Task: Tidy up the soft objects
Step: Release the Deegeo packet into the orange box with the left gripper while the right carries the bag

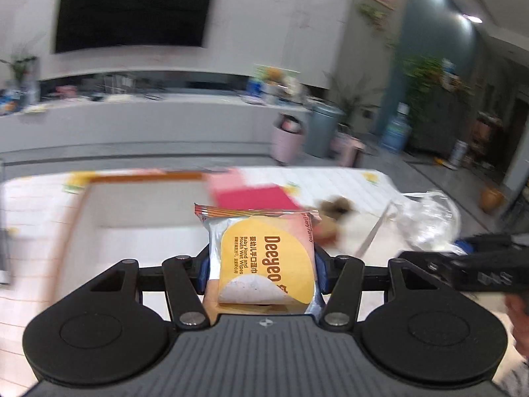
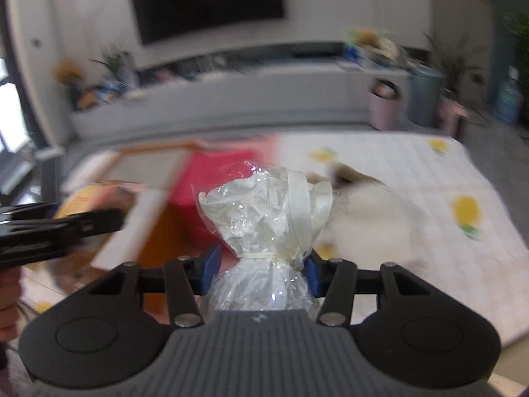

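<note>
My left gripper (image 1: pixel 263 269) is shut on a yellow and pink pack of Deeyeo wet wipes (image 1: pixel 264 258) and holds it above a white bin with a wooden rim (image 1: pixel 132 178). My right gripper (image 2: pixel 261 266) is shut on the tied neck of a clear plastic bag with a cream ribbon (image 2: pixel 264 211), held above the table. That bag also shows in the left wrist view (image 1: pixel 426 221), at the right. A pink and red folded cloth (image 1: pixel 251 192) lies over the bin's far right corner. A white and brown plush toy (image 2: pixel 367 218) lies on the table beyond the bag.
The table carries a white cloth with yellow lemon prints (image 2: pixel 463 211). Beyond it are a grey counter (image 1: pixel 148 122), a dark wall screen (image 1: pixel 132 6), pink bins (image 1: pixel 286 139) and a grey bin (image 1: pixel 322 129) on the floor. The views are motion-blurred.
</note>
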The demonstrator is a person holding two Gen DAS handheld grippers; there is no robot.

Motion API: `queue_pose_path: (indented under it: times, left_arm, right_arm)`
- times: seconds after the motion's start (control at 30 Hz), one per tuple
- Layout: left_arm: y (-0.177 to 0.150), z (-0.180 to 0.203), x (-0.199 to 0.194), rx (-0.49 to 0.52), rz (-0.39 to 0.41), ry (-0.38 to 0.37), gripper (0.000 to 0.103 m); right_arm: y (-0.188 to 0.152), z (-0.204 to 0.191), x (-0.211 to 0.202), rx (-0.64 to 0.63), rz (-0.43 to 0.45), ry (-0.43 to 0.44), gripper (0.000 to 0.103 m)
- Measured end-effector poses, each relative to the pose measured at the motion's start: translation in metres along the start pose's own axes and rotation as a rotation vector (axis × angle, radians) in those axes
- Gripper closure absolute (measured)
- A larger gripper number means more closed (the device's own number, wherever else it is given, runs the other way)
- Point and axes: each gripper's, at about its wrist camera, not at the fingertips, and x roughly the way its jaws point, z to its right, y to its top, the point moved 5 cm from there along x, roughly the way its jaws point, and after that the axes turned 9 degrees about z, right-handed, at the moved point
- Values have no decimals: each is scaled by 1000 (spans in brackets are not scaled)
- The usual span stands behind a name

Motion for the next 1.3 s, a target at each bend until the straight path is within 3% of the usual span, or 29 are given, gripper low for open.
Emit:
queue_pose_path:
  times: [0.17, 0.33, 0.47, 0.6, 0.7, 0.9, 0.97, 1.03, 1.3]
  left_arm:
    - [0, -58, 6, -8, -40, 129, 39]
    - [-18, -90, 28, 27, -62, 199, 39]
    - [-34, -100, 46, 61, -89, 246, 39]
    - [-47, -105, 53, 65, -87, 213, 38]
    - [-55, -106, 58, 119, -92, 250, 38]
    - [-63, -116, 61, 99, -120, 275, 26]
    - [-58, -119, 54, 76, -70, 288, 13]
    - [-51, -119, 44, 85, -17, 293, 13]
    - [-26, -124, -5, 82, 43, 349, 9]
  right_arm:
    - [18, -70, 27, -11, 61, 109, 52]
    - [7, -101, 63, -17, 31, 152, 52]
    - [-4, -106, 93, -53, 19, 130, 52]
    - [-8, -101, 113, -42, 6, 155, 52]
    - [-9, -96, 123, -33, 4, 174, 52]
    - [-7, -91, 124, -38, 6, 163, 52]
    - [-7, -95, 123, -55, 3, 158, 52]
    - [-7, -98, 123, -67, 0, 155, 52]
    - [0, -122, 121, -76, -20, 161, 52]
